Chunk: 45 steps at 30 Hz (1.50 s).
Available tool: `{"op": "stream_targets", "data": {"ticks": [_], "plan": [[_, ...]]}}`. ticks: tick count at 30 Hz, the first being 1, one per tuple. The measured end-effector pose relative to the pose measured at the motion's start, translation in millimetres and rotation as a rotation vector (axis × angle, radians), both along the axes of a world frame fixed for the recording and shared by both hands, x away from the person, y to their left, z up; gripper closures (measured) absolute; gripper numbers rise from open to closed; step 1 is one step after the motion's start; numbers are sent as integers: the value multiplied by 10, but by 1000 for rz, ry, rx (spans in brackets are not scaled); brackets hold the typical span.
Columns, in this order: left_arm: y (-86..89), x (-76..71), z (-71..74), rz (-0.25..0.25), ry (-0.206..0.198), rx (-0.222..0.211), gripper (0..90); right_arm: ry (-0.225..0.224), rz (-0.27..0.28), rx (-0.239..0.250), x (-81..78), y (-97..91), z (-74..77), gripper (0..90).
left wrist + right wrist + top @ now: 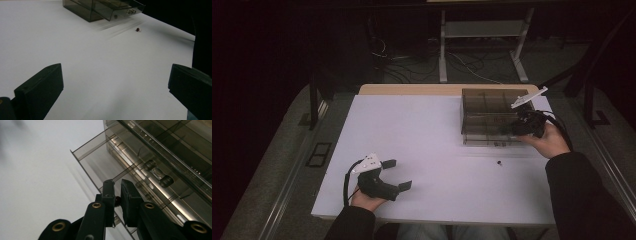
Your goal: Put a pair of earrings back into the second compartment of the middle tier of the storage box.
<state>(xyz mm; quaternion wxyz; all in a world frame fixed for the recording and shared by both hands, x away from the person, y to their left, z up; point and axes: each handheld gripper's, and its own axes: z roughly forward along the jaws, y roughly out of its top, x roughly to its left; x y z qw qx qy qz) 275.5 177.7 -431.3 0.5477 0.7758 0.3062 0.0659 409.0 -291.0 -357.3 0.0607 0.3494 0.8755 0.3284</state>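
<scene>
- High view: your right gripper (518, 126) sits at the smoky drawer box (492, 117) on the white surface (422, 145); one small dark bead (499, 162) lies loose just in front of the box, so at least that one is left.
- Left gripper view: your left gripper (115, 87) is spread wide and empty (idle), well apart from the bead (137, 29).
- Right gripper view: your right gripper (117, 195) pinches a small dark red piece (117, 200) over the open drawer (100, 162); I judge the drop-in not yet done.

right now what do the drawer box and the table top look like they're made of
Drawer box: seemingly smoky, see-through plastic, glossy; its inner dividers show through the walls and its edges catch bright glints. Table top: a smooth, matte white board, perhaps laminate; the exposed light brown strip at its far edge suggests wood.
</scene>
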Motion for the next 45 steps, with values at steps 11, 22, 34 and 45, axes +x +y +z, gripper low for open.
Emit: {"op": "stream_targets", "data": {"ticks": [11,22,34,45], "plan": [[-3,2,-2,0,3,0,0,14,-30,19,87,-7,-127,805],[-9,2,-6,-3,5,0,0,27,-38,-1,159,68,-278,801],[-9,0,-9,1,8,2,0,14,-52,22,65,81,-194,602],[4,-6,-7,7,8,-3,0,40,-58,77,-163,93,15,147]]}}
